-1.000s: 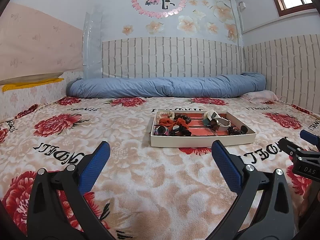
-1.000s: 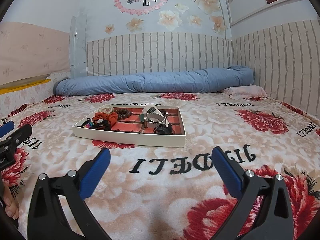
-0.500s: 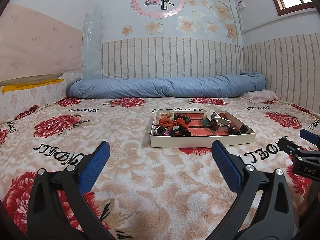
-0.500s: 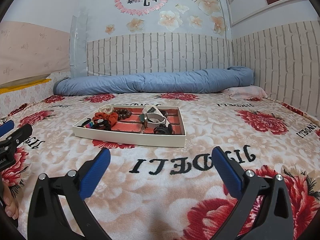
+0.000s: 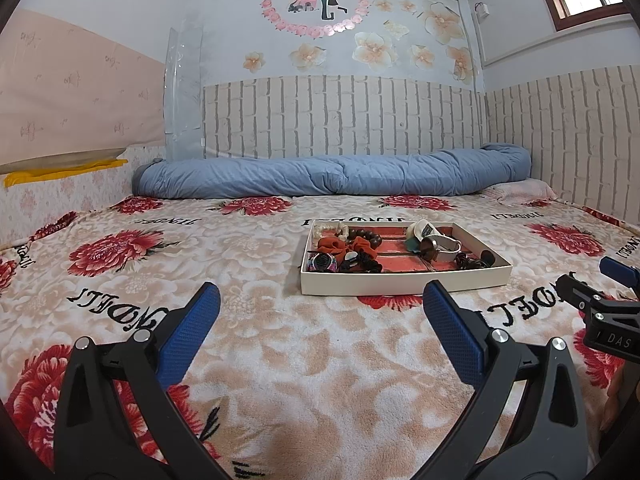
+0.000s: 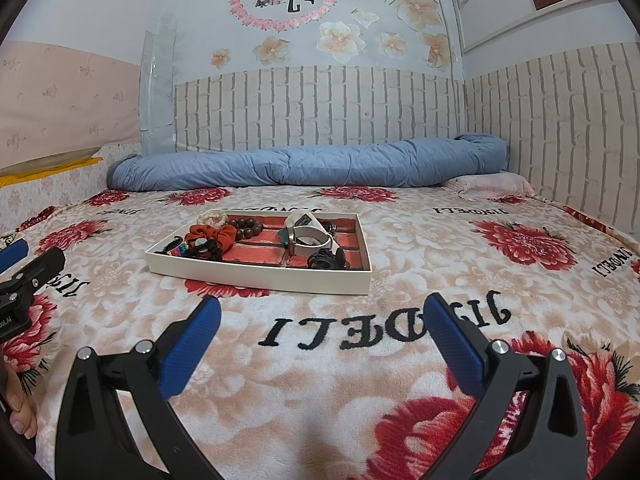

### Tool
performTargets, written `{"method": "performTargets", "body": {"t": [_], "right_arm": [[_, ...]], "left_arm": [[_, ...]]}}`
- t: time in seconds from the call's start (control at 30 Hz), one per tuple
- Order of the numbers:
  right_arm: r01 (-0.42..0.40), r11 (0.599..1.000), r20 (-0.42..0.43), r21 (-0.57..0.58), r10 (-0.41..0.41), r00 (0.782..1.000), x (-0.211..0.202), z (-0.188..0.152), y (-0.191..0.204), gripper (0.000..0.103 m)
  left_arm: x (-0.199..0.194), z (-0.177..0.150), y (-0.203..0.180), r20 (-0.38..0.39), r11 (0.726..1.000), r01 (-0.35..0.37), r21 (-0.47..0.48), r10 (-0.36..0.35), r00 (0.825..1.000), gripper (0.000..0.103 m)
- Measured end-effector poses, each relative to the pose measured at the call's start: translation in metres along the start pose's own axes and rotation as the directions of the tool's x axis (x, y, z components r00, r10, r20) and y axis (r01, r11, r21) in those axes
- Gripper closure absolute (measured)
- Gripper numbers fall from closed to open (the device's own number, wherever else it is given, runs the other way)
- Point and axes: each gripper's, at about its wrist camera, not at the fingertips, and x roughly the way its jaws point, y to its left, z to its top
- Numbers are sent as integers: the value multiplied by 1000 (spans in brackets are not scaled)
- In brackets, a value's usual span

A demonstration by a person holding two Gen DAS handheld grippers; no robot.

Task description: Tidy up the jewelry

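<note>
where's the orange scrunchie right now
The orange scrunchie lies in the left part of the white tray on the bed, beside the dark wooden bead bracelet, ahead of both open grippers.

A floral-blanketed bed (image 5: 248, 344) carries a white jewelry tray (image 5: 404, 282), a rolled blue quilt (image 5: 332, 176) and a pink pillow (image 5: 520, 192).

Both wrist views look low across the bed (image 5: 248, 360), sharing the tray (image 5: 400, 282) ahead.

Shallow white tray (image 5: 404, 283) of scrunchies, beads, watch, flat on blanket.
</note>
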Motion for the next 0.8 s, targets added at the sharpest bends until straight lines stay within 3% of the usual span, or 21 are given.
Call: {"method": "performTargets", "body": {"t": [0.8], "right_arm": [[0,1000,1,-2,0,1000,0,0,0,4]], "left_arm": [[-1,2,2,15,1000,-1,24,1,1000,5]]}}
